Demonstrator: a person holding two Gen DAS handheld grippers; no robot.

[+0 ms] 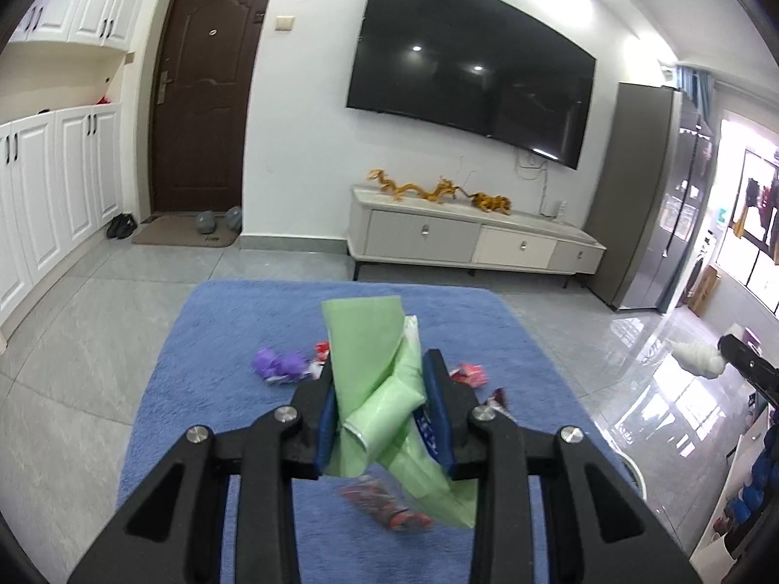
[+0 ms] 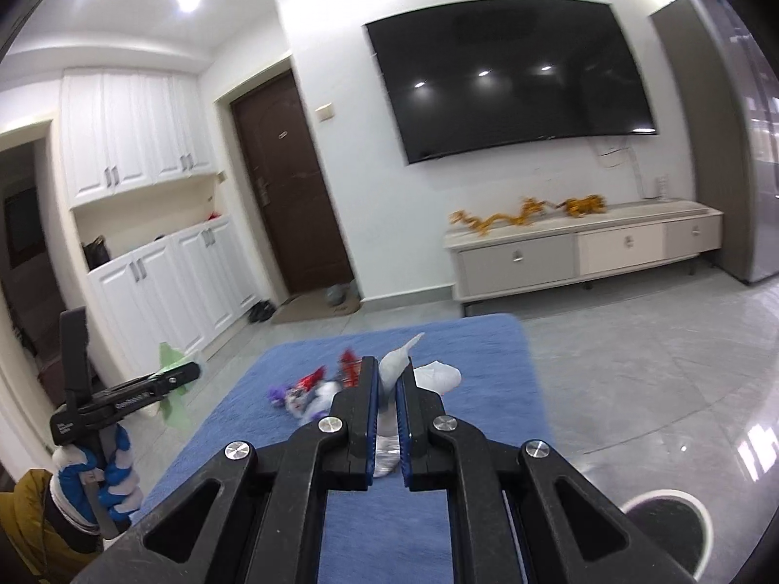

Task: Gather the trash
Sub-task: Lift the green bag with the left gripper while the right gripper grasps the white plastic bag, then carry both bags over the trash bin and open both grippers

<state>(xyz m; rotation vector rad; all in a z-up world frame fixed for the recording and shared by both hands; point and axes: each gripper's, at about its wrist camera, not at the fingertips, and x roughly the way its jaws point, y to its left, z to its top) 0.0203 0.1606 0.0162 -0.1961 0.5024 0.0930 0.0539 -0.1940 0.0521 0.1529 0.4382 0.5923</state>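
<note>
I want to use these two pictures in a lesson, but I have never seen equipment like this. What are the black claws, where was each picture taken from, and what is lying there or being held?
The black claws are hand-held two-finger grippers, one in each of a person's hands; there is no robot arm. Each carries a wide-angle camera looking along its fingers, so each picture shows that gripper's own claws.

In the left camera's picture, the left gripper is closed on a green plastic bag. In the right camera's picture, the right gripper pinches a crumpled white tissue; the left gripper and the gloved hand holding it show at the side.

Below lies a blue rug with scattered trash: purple wrappers and red wrappers.
</note>
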